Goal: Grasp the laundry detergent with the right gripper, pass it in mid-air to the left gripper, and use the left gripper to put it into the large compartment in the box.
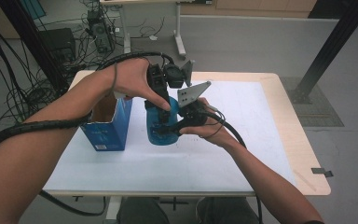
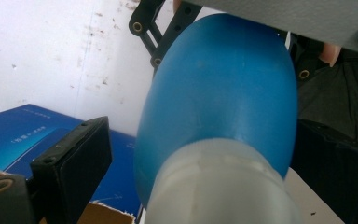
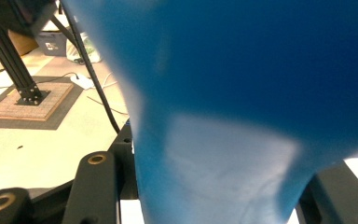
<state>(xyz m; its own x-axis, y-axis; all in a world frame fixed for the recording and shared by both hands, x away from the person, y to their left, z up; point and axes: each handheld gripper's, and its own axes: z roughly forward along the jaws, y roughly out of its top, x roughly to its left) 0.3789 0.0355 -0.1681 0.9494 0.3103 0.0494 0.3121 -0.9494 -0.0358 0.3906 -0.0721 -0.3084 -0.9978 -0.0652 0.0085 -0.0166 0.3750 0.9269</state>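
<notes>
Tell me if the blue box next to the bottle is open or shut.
Open: the blue box stands upright on the table with its top flap raised, showing brown cardboard inside.

One blue bottle [image 1: 161,128] stands near the centre of the counter [image 1: 242,140], with one open blue carton [image 1: 107,126] beside it at its nine o'clock. Two grippers meet over the bottle: the left gripper [image 1: 161,100] from eleven o'clock, the right gripper [image 1: 182,122] from three o'clock. The bottle seems to carry one pale cap [image 2: 223,186], though the close views are blurred.
</notes>
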